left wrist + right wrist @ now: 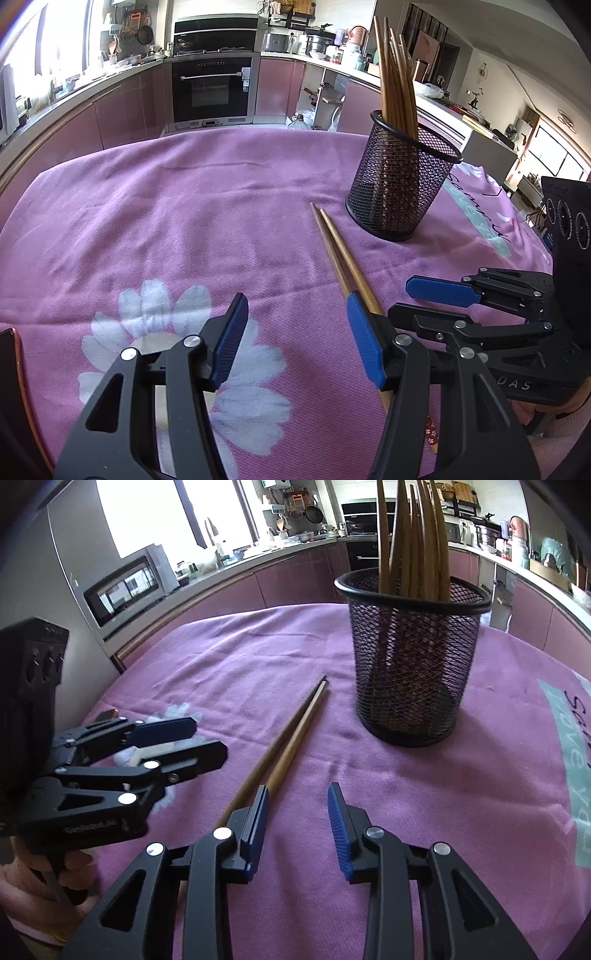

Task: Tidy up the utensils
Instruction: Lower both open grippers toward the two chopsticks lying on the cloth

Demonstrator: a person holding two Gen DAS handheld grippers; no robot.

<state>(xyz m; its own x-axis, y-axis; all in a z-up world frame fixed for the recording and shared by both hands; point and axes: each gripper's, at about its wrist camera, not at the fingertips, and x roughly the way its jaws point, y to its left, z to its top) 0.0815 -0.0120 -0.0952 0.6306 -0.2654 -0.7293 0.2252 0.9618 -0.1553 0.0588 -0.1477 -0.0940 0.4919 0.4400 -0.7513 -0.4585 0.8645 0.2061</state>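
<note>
My right tool sits half-open and empty beside the last chopsticks, so next I shift left, pinch, drop them in the cup.

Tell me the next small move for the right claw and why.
Probably shift the right claw slightly left to straddle the two loose chopsticks, then close. They lie on the pink cloth beside its left pad, not between its jaws, while the mesh holder already holds the rest.
</note>
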